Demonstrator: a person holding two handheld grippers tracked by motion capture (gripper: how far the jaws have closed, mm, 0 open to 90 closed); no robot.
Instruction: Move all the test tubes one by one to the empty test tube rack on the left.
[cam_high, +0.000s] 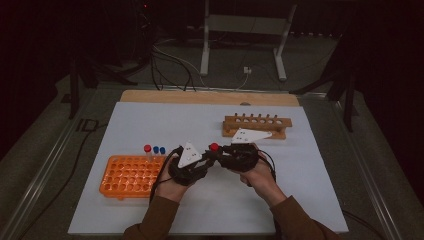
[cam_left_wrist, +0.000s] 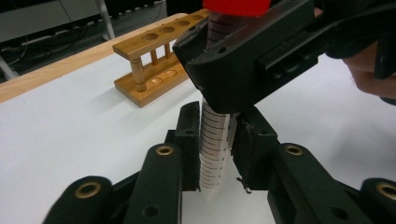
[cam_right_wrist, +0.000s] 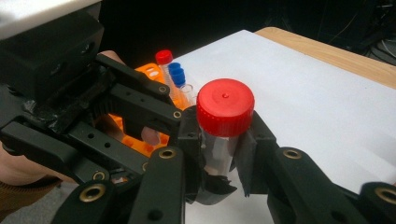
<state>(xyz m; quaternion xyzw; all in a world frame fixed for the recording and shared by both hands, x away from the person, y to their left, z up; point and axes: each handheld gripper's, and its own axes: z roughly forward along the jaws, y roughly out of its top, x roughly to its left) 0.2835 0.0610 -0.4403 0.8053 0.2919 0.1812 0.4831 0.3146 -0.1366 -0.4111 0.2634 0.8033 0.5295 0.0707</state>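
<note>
Seen from above, at the middle of the white-covered counter (cam_high: 300, 200): two hand-held black tongs meeting over one clear plastic tube with a red screw cap (cam_high: 214, 147), printed graduation marks down its side and a tapered tip. Held upright above the sheet, clear of it.

Right tongs (cam_right_wrist: 224, 149): pressed onto the upper part of the tube just below the cap, pads against the clear wall on both sides. Left tongs (cam_left_wrist: 218, 149): pinching the lower, graduated part of the same tube, directly beneath the right pair, pads touching the wall on either side, tapered tip hanging free below. Both pairs gripping at once, one above the other.

Behind the right pair, farther across the counter: a light wooden rack with a row of round holes in its top bar (cam_high: 257, 125), standing empty of tubes as far as visible. To the left of the hands: an orange plastic rack with a grid of holes (cam_high: 131, 176), carrying at its far edge one more red-capped tube (cam_high: 147, 149) and two blue-capped tubes (cam_high: 159, 150), upright and just beside each other. Brown sleeves (cam_high: 155, 220) entering from the near edge.
</note>
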